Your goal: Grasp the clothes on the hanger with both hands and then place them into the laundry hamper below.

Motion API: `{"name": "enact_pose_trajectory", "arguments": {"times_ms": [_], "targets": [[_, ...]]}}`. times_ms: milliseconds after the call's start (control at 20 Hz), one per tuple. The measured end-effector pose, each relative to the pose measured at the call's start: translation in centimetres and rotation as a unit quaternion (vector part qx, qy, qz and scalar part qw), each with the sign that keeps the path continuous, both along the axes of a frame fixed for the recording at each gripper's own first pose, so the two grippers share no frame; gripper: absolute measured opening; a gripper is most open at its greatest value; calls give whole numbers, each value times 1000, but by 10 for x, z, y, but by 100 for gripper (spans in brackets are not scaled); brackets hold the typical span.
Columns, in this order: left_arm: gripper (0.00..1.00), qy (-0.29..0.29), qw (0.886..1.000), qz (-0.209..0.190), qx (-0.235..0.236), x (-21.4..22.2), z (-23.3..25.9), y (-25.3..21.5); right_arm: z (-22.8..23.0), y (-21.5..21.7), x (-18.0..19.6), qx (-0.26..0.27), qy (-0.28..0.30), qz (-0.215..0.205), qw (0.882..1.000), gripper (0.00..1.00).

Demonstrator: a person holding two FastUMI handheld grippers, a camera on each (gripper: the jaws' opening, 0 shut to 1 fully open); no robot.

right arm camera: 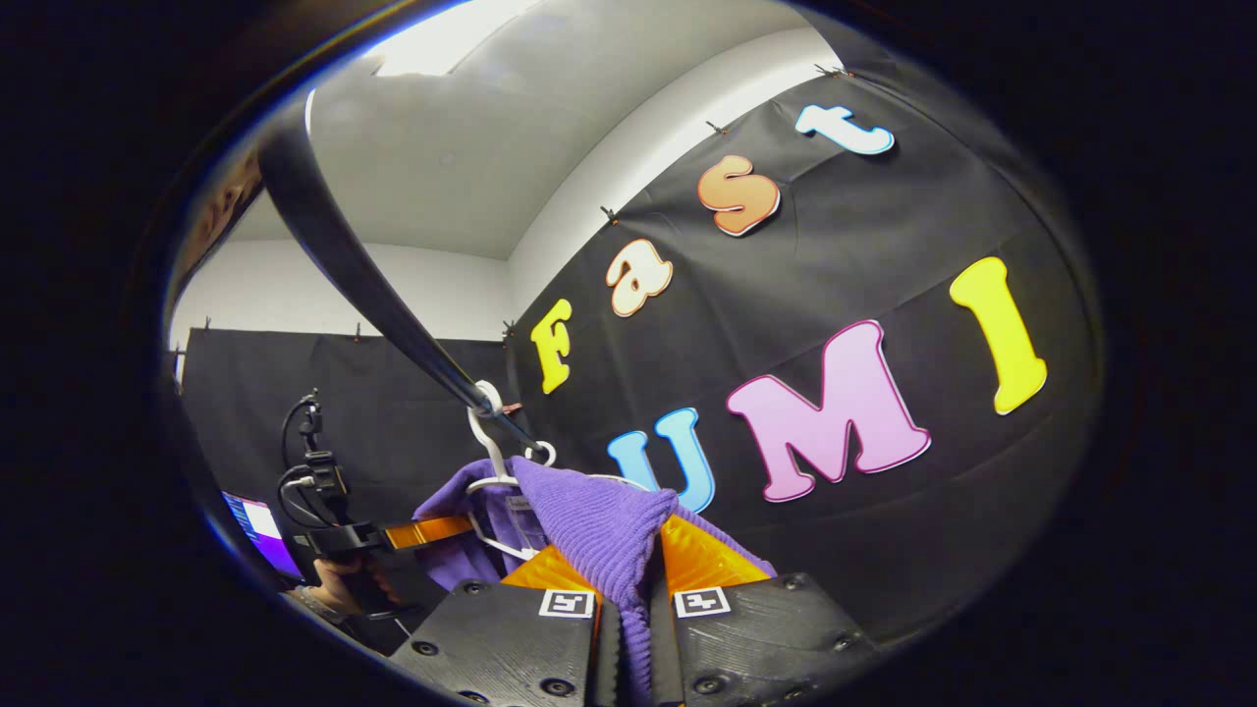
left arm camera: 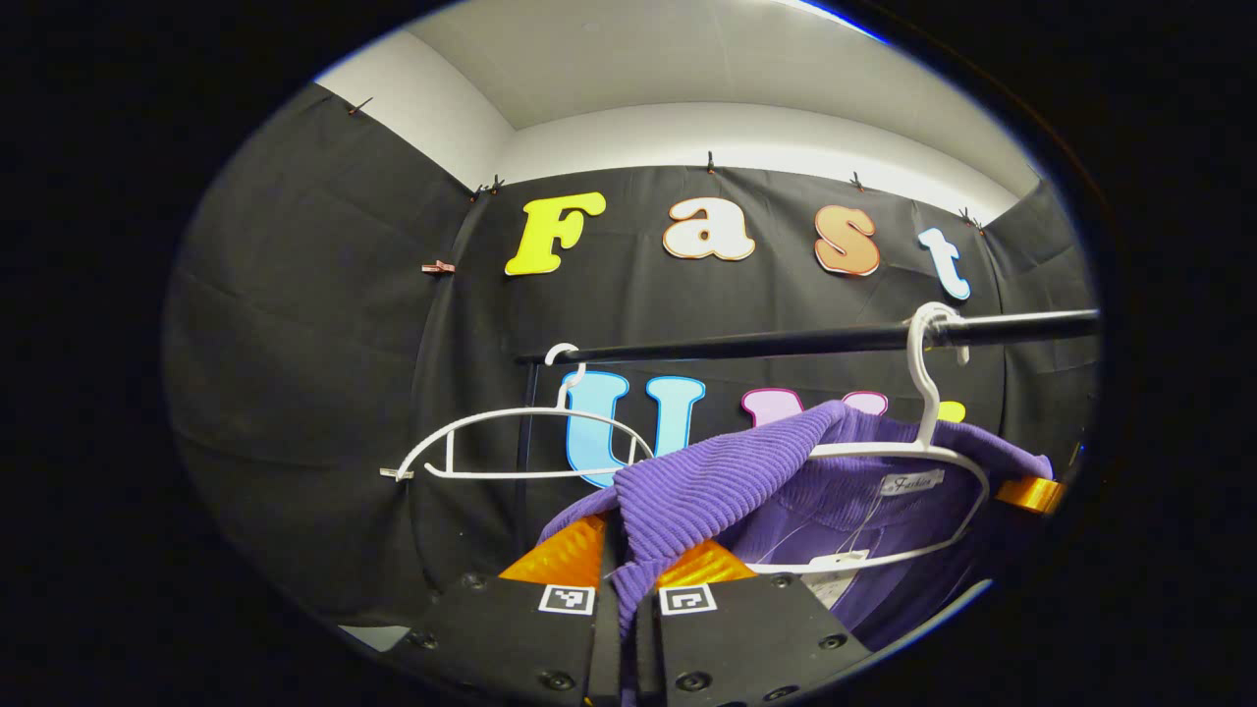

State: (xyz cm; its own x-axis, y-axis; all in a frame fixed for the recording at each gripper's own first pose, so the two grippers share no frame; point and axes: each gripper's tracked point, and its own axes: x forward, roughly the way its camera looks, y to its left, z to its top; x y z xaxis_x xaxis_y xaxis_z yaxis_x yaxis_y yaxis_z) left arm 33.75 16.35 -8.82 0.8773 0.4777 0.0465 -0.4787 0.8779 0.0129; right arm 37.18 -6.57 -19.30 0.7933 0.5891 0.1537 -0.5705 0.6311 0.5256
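Note:
A purple knit sweater [left arm camera: 746, 481] hangs on a white hanger [left arm camera: 923, 442] hooked over a black rail [left arm camera: 786, 344]. My left gripper [left arm camera: 628, 574] is shut on a fold of the sweater's near shoulder, cloth pinched between both fingers. In the right gripper view the same purple sweater [right arm camera: 599, 525] is bunched up and my right gripper [right arm camera: 633, 579] is shut on it. Its hanger [right arm camera: 486, 442] hooks the rail [right arm camera: 363, 275] just behind. The left gripper [right arm camera: 427, 532] also shows farther off at lower left, held by a hand [right arm camera: 339, 584].
An empty white hanger [left arm camera: 511, 442] hangs on the rail to the left of the sweater. The rail's upright post [left arm camera: 525, 442] stands behind it. A lit screen [right arm camera: 260, 530] sits at the lower left of the right gripper view. Black cloth walls close in all around.

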Motion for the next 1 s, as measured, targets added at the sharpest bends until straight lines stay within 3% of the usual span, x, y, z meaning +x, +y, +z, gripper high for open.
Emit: {"name": "enact_pose_trajectory", "arguments": {"times_ms": [150, 250, 300, 400, 600, 800, 1000], "targets": [[10, 20, 999, -27, -16, -4, 7, -3, 12, -9, 5, 7, -10, -2, 1000, 16], [10, 24, 999, -35, -15, -6, 17, 0, 29, -13, 10, 44, -16, -6, 999, 19], [8, 21, 999, -39, -7, -5, 23, 0, 34, -17, 17, 54, -18, -14, 998, 11], [10, 12, 999, -42, 23, -3, 39, 1, 32, -20, 33, 49, -17, -30, 998, 15], [10, 25, 996, -5, 82, -1, 43, 41, 39, 19, 38, 63, -7, -3, 998, 15], [12, 34, 997, 27, 66, -1, 24, 85, 36, 51, 42, 31, -8, 17, 999, 15], [10, 72, 996, 35, 43, 10, -27, 109, 29, 64, 46, 33, 17, 23, 999, 15]]}}
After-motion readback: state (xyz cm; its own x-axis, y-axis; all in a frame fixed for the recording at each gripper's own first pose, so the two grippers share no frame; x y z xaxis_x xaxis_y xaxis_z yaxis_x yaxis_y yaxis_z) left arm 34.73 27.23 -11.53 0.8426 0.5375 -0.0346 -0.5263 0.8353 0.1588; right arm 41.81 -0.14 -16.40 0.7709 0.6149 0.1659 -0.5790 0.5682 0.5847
